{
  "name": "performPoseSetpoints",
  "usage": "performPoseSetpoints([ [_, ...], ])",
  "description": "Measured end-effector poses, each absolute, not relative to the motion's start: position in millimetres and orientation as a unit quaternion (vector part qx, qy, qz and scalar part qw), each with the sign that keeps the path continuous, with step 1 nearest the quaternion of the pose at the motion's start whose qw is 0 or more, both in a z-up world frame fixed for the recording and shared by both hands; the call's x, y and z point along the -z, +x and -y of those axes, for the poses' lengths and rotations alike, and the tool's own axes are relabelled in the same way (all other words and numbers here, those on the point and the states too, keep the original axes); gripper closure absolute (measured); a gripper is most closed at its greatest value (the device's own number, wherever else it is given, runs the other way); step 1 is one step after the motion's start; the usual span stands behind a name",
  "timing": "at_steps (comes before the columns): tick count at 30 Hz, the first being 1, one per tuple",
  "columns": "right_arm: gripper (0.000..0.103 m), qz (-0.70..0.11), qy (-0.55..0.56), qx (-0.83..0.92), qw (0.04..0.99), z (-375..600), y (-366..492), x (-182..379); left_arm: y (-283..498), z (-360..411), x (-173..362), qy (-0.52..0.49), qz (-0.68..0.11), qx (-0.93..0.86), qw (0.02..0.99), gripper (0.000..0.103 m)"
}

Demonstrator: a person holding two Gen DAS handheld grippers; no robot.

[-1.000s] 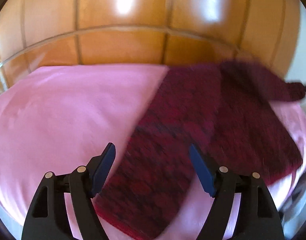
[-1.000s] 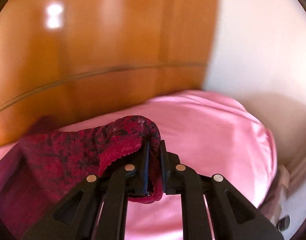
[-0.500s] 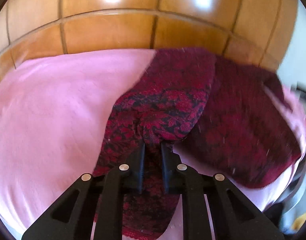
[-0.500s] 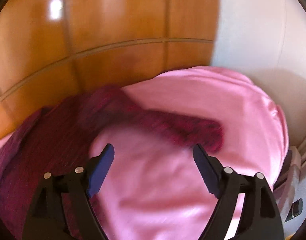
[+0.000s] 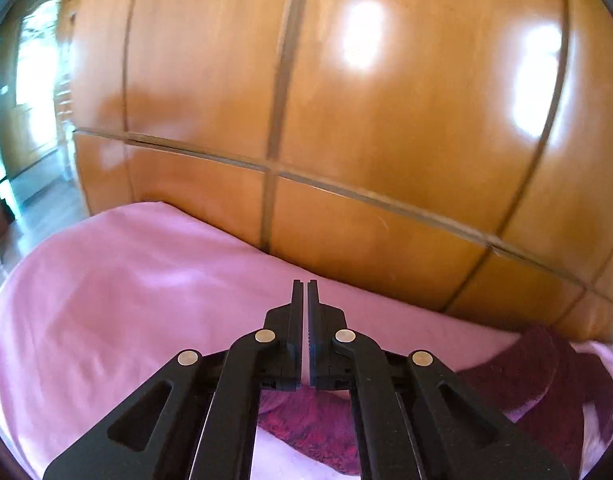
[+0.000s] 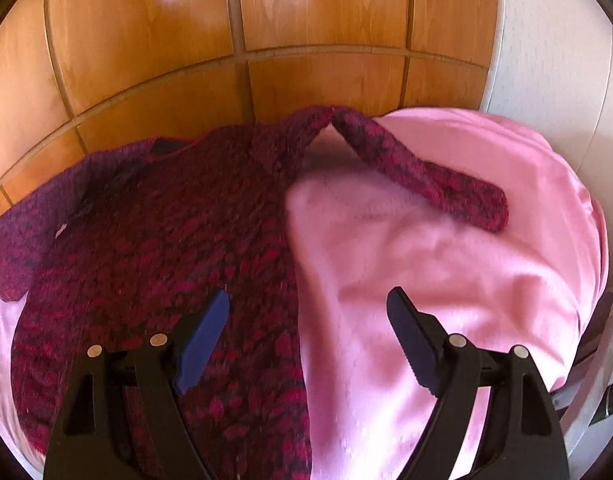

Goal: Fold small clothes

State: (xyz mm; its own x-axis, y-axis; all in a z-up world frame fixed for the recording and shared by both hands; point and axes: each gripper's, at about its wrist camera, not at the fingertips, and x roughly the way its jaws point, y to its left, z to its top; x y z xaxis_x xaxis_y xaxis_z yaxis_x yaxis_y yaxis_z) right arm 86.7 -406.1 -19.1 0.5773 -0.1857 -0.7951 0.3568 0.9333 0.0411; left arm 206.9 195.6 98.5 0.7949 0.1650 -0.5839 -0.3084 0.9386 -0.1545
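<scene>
Flat, sweater [image 6: 178, 240] neck toward wardrobe [image 6: 306, 20] (sleeve [image 6: 426, 172] angled right).

Pink sheet [image 6: 446, 264] spread before glossy wooden panelling [image 5: 386, 120], white wall [image 6: 554, 60] beside

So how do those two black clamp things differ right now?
The left gripper has its jaws shut, with nothing seen between them; the right gripper stands wide open. The left gripper points toward the wooden panelling above the pink sheet; the right gripper hangs over the dark red knitted sweater. Both are black, two-fingered, and neither holds anything.
</scene>
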Motion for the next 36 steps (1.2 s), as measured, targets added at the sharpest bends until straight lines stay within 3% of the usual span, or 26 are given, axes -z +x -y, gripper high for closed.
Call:
performPoseSetpoints([
  [4,0.022,-0.447,0.116,0.144,0.875,410.6,74.8,28.3,166.6,-174.3,-92.1,-0.127,-0.282,-0.065,0.949,0.075],
  [6,0.022,-0.455,0.126,0.137,0.871,412.0,70.3,32.8,139.2,-150.5,-75.6,-0.13,-0.294,0.006,0.947,0.053],
  [8,0.025,-0.461,0.143,0.125,0.867,413.7,66.9,35.7,112.8,-123.1,-50.0,-0.148,-0.321,0.084,0.932,0.041],
  [9,0.028,-0.462,0.152,0.119,0.865,414.4,63.6,37.1,102.1,-111.3,-33.7,-0.155,-0.345,0.114,0.918,0.041],
  [15,0.048,-0.479,0.175,0.089,0.856,409.7,41.7,36.4,66.8,-57.3,47.8,-0.211,-0.452,0.194,0.845,0.041],
  [23,0.063,-0.51,0.176,0.051,0.841,385.0,22.5,53.4,93.3,-25.9,71.1,-0.267,-0.462,0.245,0.81,0.041],
  [26,0.08,-0.515,0.168,0.046,0.839,380.4,27.6,56.4,110.4,-13.5,77.6,-0.269,-0.471,0.256,0.8,0.079],
  [27,0.084,-0.516,0.157,0.044,0.841,377.1,31.7,53.8,112.4,-7.7,78.7,-0.265,-0.47,0.256,0.802,0.084],
  [36,0.088,-0.433,0.117,-0.038,0.893,342.6,56.7,-27.6,122.4,-25.7,-21.7,-0.208,-0.411,0.271,0.845,0.091],
])
